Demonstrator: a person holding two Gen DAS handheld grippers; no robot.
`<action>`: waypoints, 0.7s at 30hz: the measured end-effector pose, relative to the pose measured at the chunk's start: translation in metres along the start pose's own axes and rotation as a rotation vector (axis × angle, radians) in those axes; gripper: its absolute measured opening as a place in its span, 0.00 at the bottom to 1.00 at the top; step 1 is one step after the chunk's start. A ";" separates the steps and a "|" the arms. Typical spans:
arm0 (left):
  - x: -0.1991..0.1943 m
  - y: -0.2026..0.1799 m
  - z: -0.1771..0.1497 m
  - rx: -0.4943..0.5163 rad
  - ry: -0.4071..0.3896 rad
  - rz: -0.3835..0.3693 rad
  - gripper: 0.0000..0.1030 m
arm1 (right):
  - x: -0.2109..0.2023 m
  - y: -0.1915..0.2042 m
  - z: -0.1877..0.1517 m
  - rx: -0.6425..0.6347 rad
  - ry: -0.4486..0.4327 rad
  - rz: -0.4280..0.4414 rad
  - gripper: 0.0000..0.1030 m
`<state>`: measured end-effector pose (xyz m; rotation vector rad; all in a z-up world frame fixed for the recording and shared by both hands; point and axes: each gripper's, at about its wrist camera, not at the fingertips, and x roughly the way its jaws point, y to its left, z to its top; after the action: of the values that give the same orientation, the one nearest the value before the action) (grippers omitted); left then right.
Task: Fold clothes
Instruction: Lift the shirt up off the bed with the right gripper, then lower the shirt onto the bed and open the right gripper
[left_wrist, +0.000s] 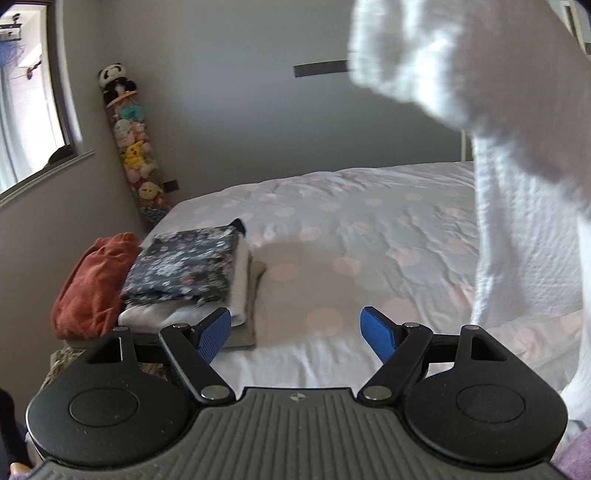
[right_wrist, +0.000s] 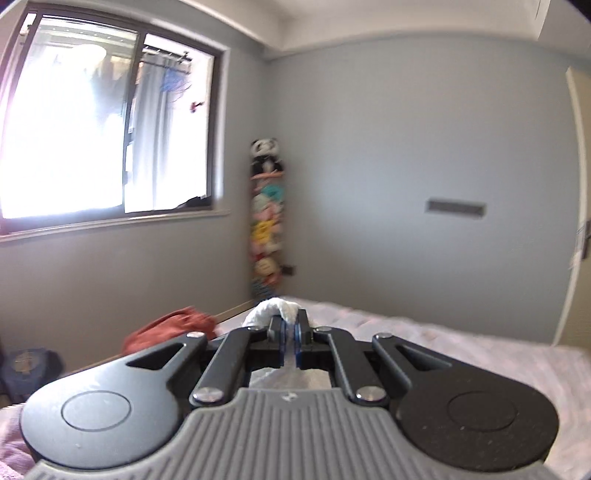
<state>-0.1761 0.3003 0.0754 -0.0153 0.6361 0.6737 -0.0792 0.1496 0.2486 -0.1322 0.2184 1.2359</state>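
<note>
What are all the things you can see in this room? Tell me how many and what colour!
white garment: one, white, hanging in the air over the bed's right side, pinched at its top edge
folded stack: one pile, dark floral piece on top, white and beige below, on the bed's left side
rust-red cloth: one, orange-red, bunched left of the stack
bed: one, white cover with pale pink dots
plush toy column: one, many colours with a panda on top, in the room's corner
window: one, dark frame, on the left wall
left gripper: one, black with blue pads, open, holding nothing
right gripper: one, black, closed on the white garment
</note>
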 end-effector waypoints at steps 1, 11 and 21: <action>0.001 0.010 -0.005 -0.013 0.015 0.017 0.75 | 0.012 0.009 -0.008 0.010 0.036 0.026 0.07; 0.011 0.038 -0.041 -0.060 0.103 0.023 0.75 | 0.074 0.003 -0.114 0.137 0.354 -0.025 0.55; 0.014 0.034 -0.073 -0.100 0.159 -0.013 0.75 | 0.120 0.018 -0.135 0.195 0.442 -0.012 0.60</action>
<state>-0.2269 0.3195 0.0150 -0.1666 0.7537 0.6961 -0.0712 0.2364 0.0894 -0.2363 0.7183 1.1547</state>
